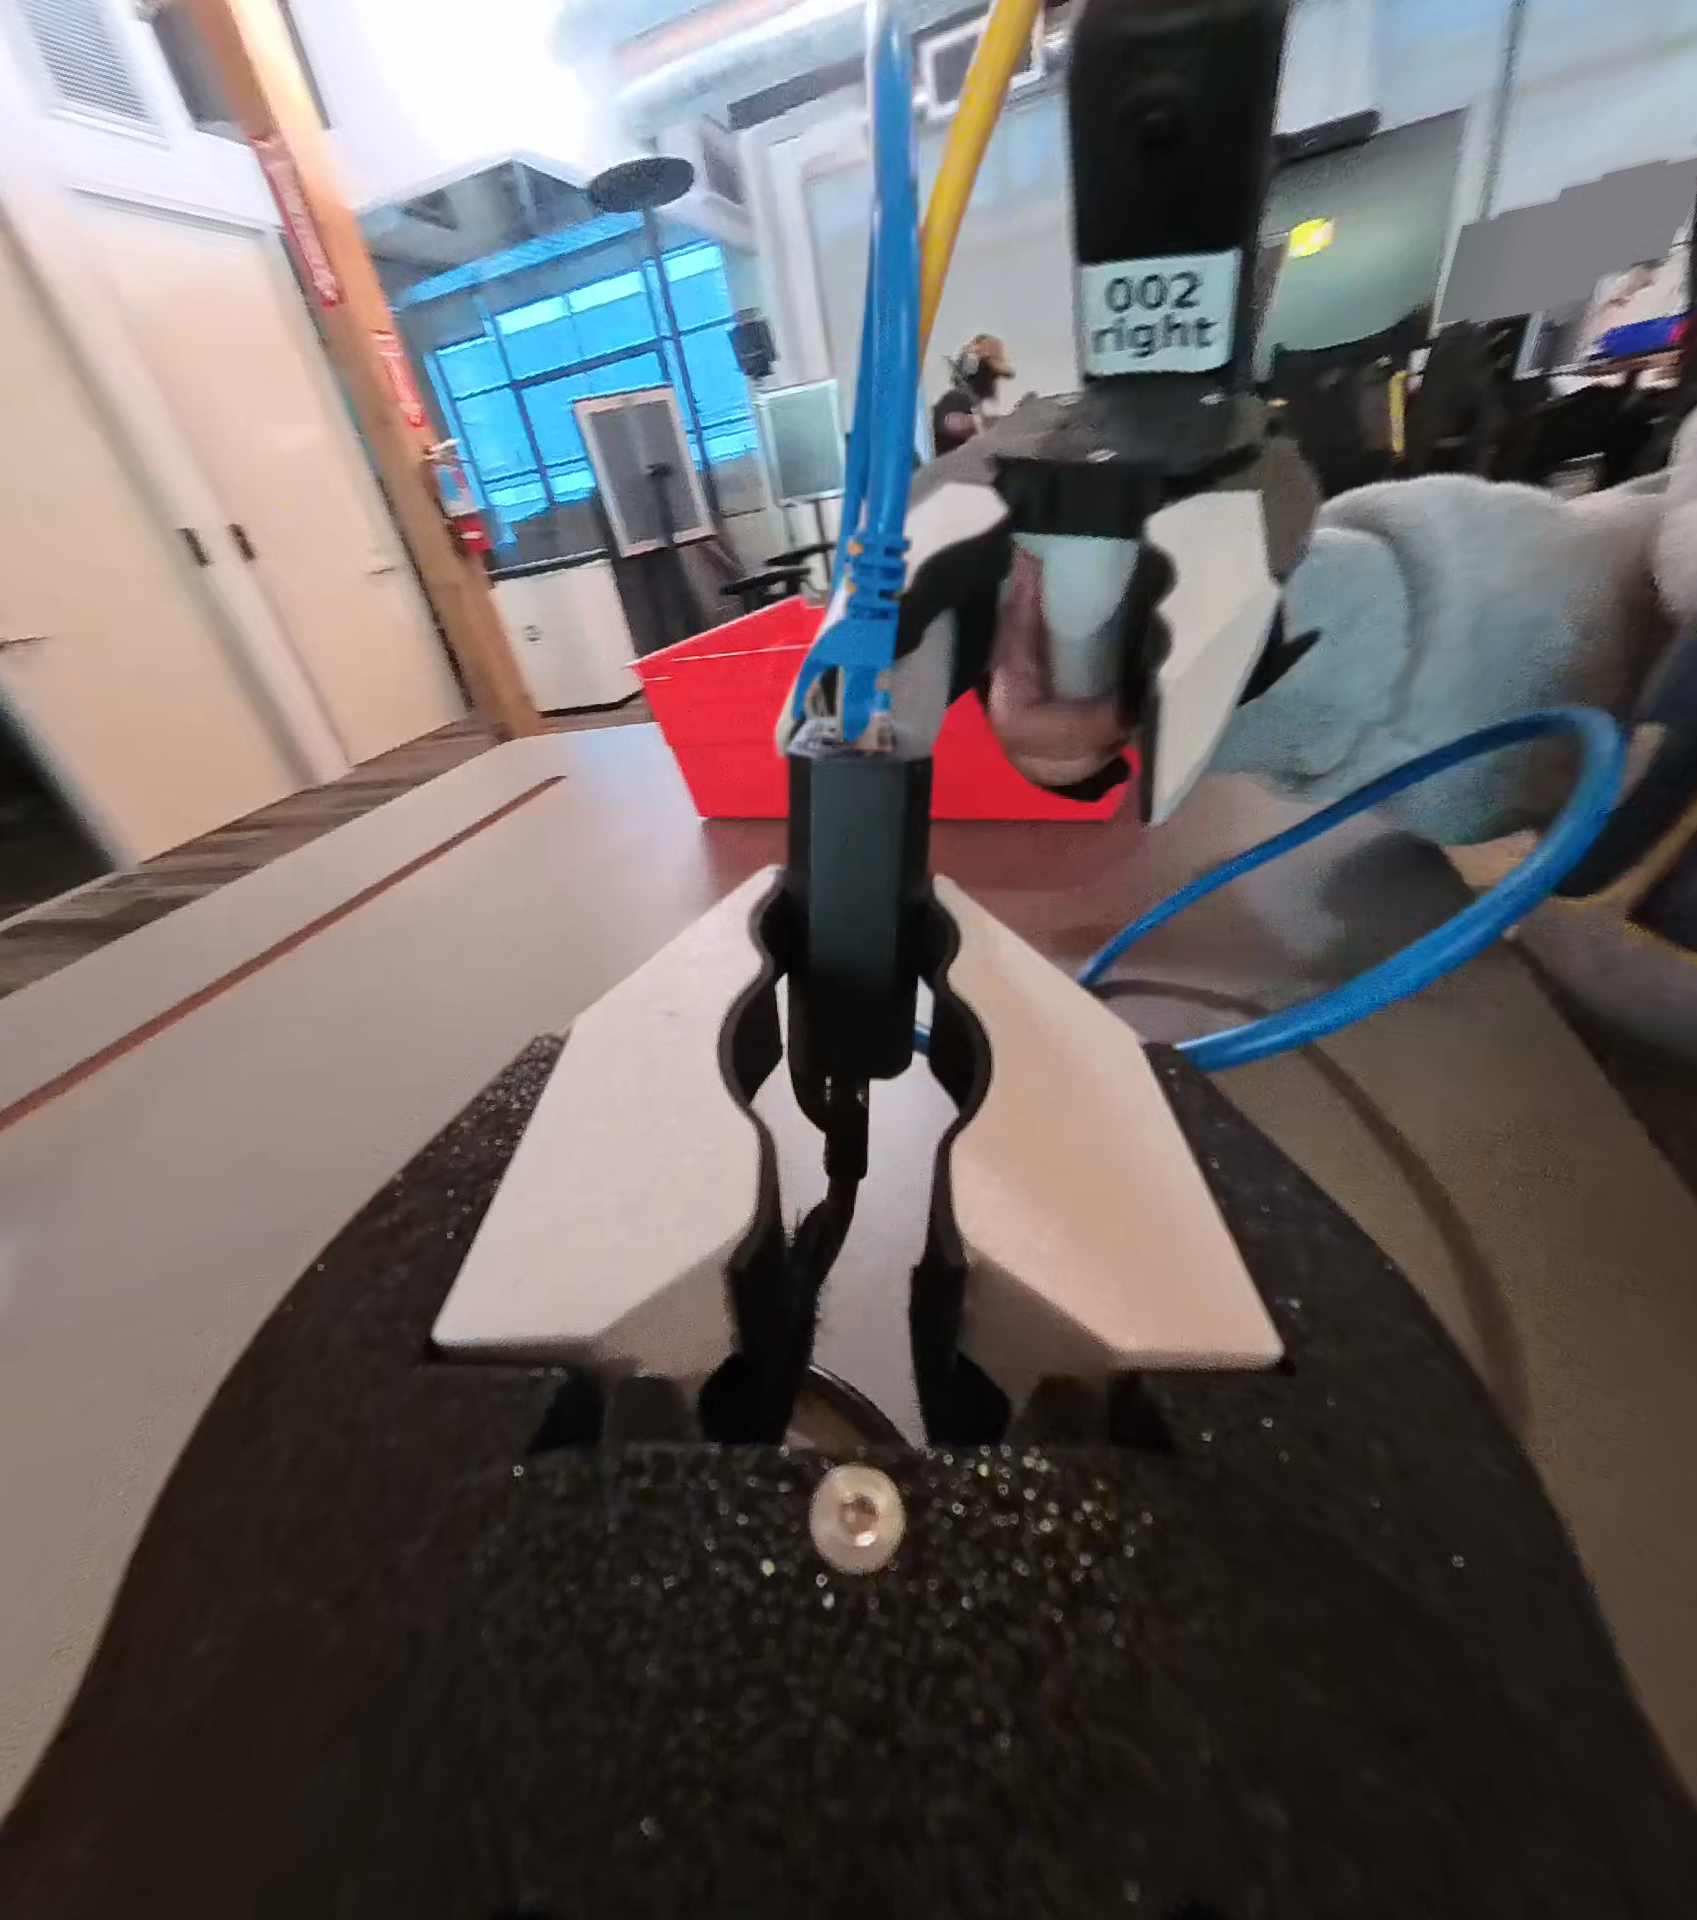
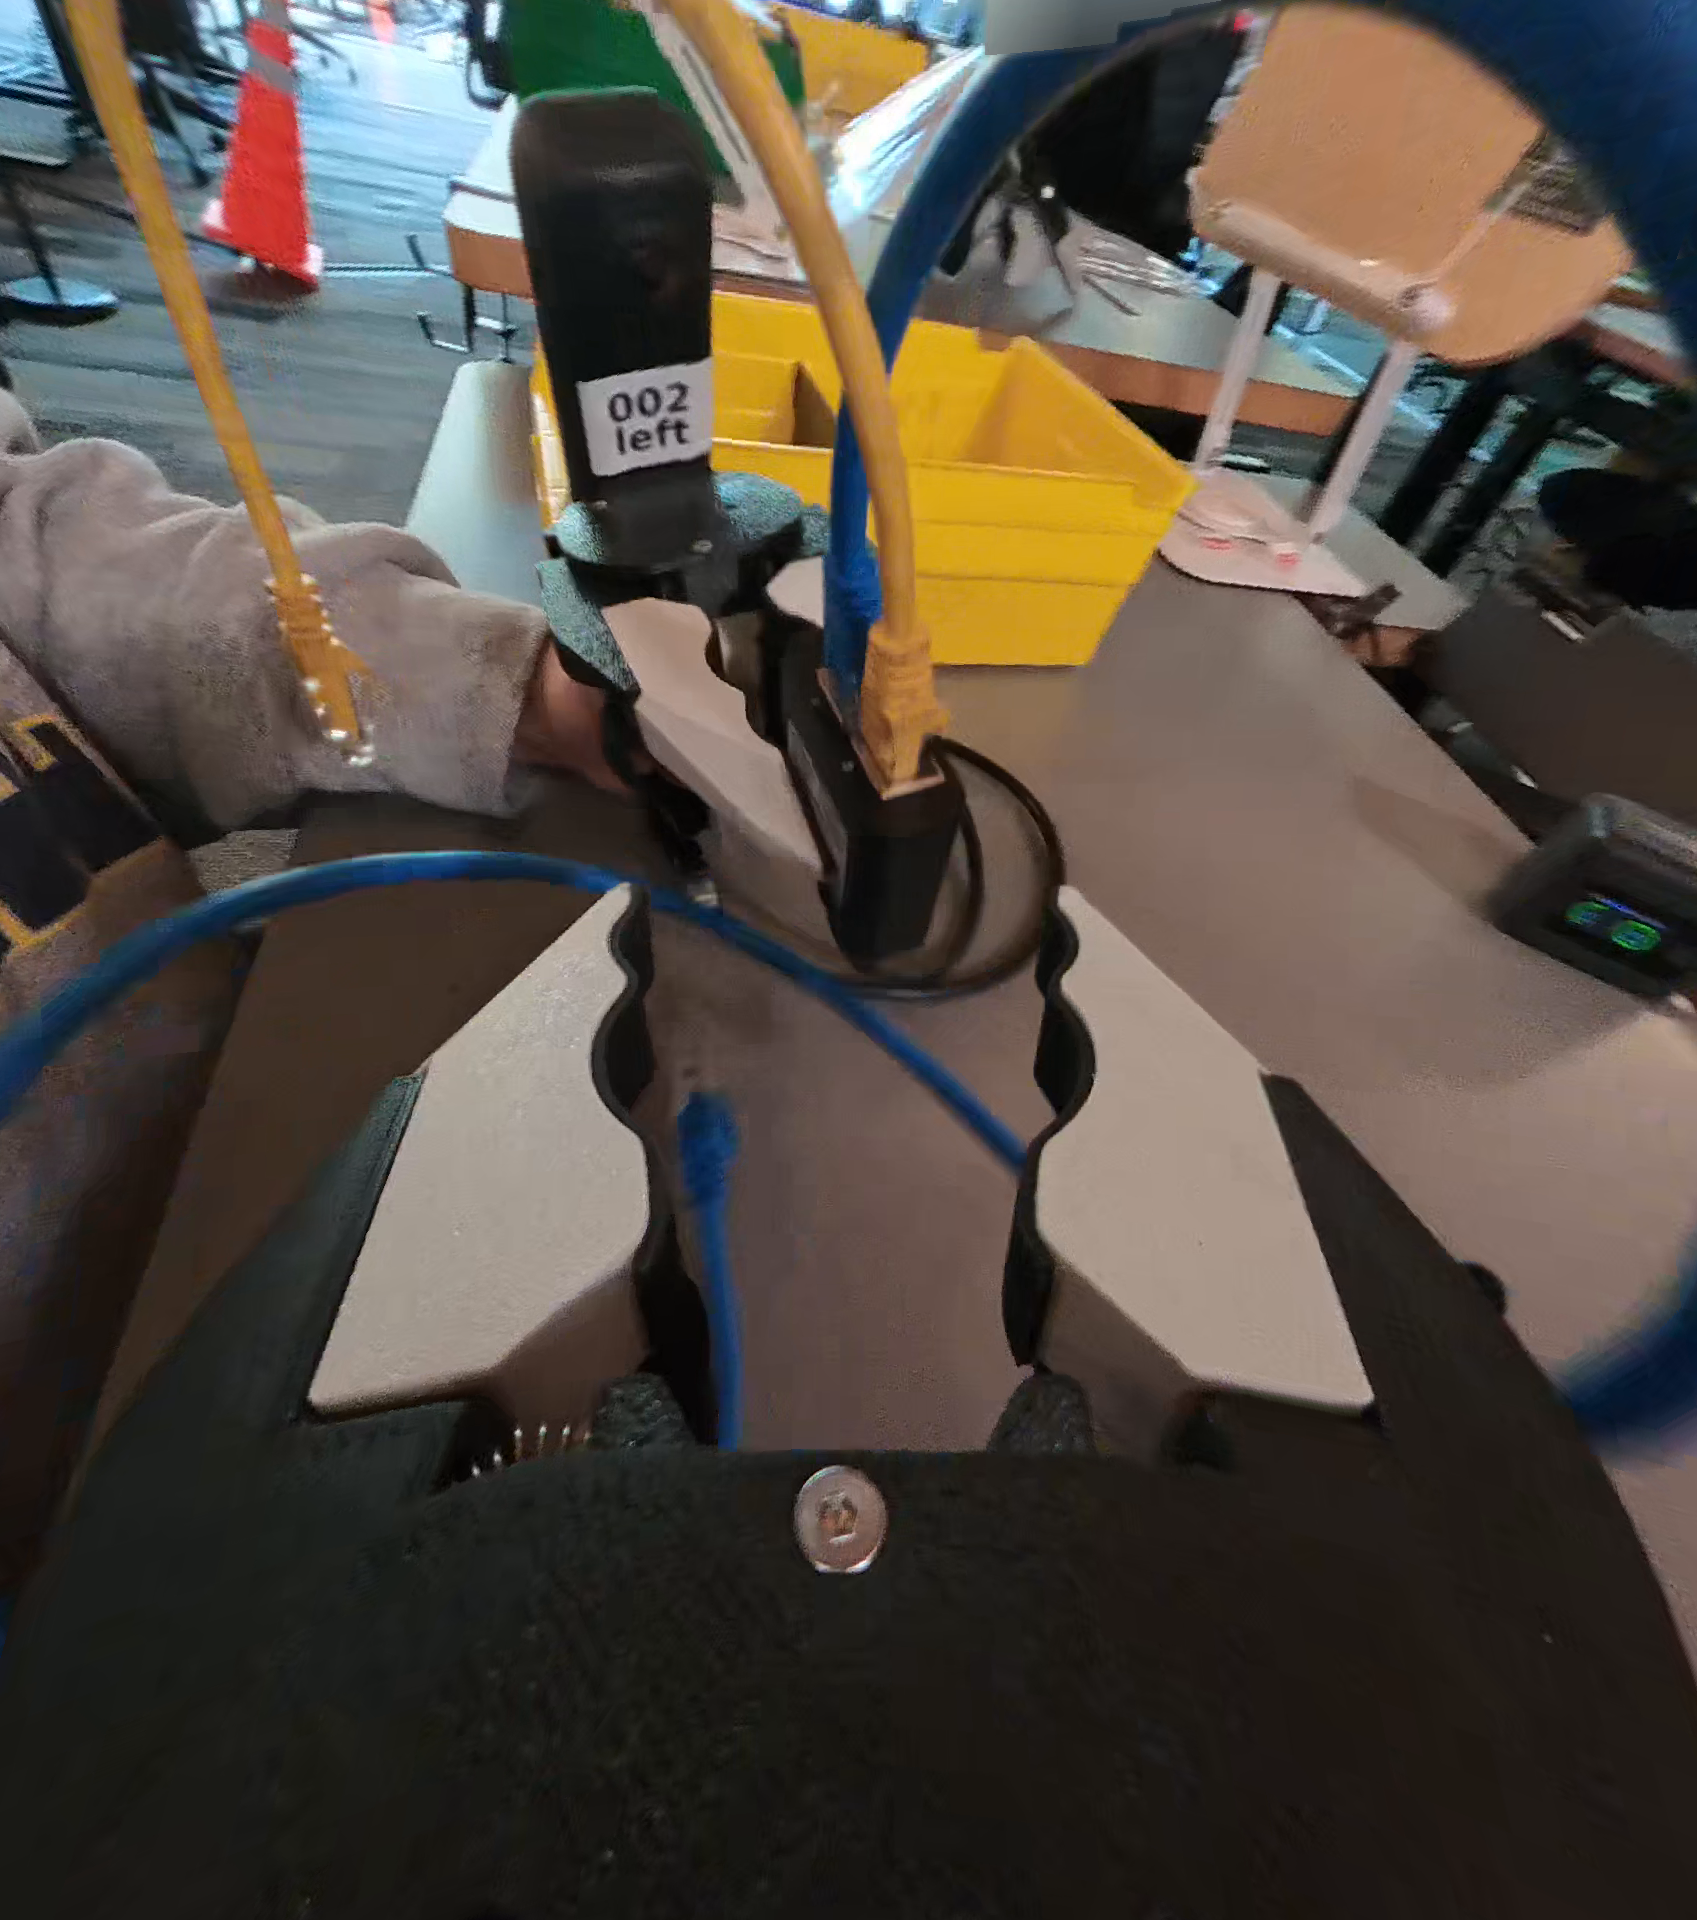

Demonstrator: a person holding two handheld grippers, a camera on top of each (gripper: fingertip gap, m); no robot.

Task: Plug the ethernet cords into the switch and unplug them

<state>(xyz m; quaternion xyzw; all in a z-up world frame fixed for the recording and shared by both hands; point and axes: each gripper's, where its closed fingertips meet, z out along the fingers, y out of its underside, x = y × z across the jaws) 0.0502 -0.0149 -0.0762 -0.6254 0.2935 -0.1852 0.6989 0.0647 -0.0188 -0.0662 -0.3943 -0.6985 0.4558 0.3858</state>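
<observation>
Grey counter (image 2: 1239, 790) carries a yellow bin (image 2: 1020, 488) at the far side and a red bin (image 1: 719, 717) at the other. Left hand-held gripper (image 1: 854, 935) clamps the black switch (image 1: 854, 883), held upright over the counter. Right hand-held gripper (image 2: 844, 1029) is spread open with nothing gripped; a loose blue plug end (image 2: 709, 1132) lies between its fingers. Blue ethernet cord (image 2: 849, 582) and yellow ethernet cord (image 2: 901, 696) are both plugged into the switch top, side by side. Second yellow plug (image 2: 319, 665) dangles free near the sleeve (image 2: 148, 623).
</observation>
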